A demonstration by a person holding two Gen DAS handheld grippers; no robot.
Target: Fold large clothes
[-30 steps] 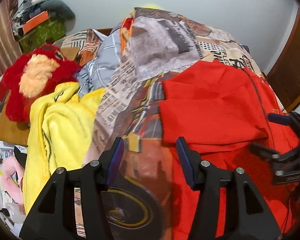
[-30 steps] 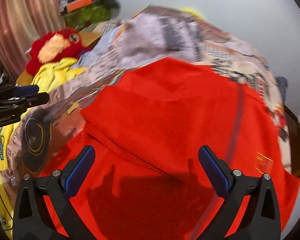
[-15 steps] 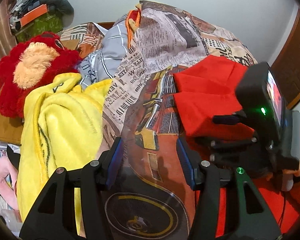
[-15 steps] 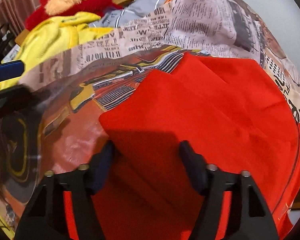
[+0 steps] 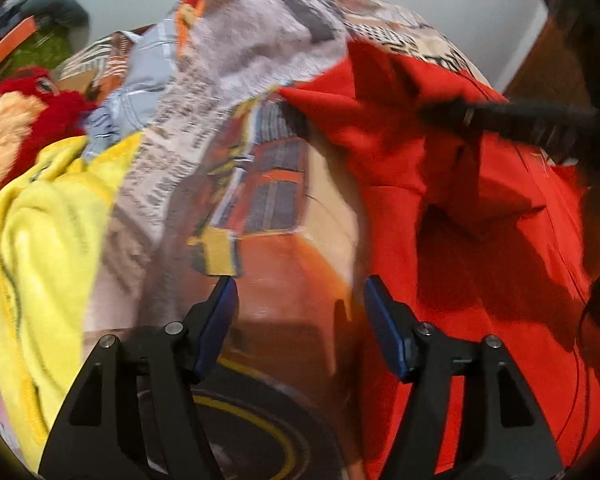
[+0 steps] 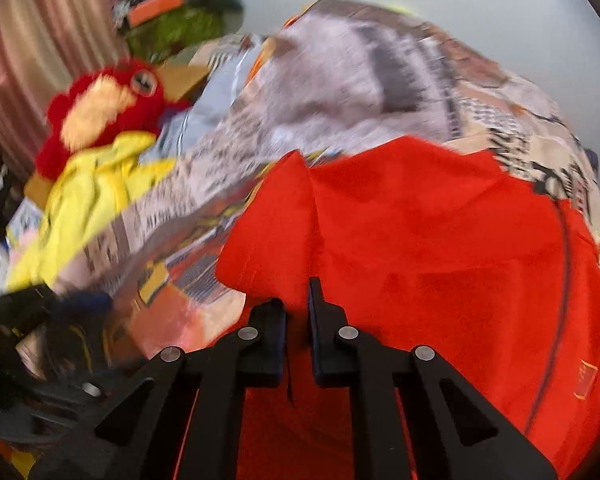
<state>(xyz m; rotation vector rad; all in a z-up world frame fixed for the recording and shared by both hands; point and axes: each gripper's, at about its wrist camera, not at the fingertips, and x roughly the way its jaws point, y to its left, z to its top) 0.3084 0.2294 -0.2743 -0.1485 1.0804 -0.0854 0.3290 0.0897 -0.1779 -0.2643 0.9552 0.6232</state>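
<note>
Right tool (image 6: 298, 312) was pinched closed on a fold of the red garment (image 6: 440, 240), at lower centre of the right wrist frame; cloth rose from between the jaws toward the upper centre, so the gripped edge sat on the garment's left side, next to the printed bedsheet (image 6: 340, 80). Left tool (image 5: 300, 320) was open and empty, low centre of its frame, over bare bedsheet (image 5: 284, 280), with the red garment (image 5: 480, 240) filling the right half, just beside its right finger. Judged: any left-tool grab had to go rightward; the right tool was already on the cloth and so nearer. The garment's long axis seemed to run from lower frame to upper frame in both views, hard to tell with blur. In the left view the right tool (image 5: 500, 118) showed as a dark blurred bar at upper right, over the red cloth

Counts: one red garment, one yellow blanket (image 5: 44, 240) at left, one red plush toy (image 6: 100, 108) at upper left, one bedsheet, two tools. Garment lay partly folded on the bed, not finished
</note>
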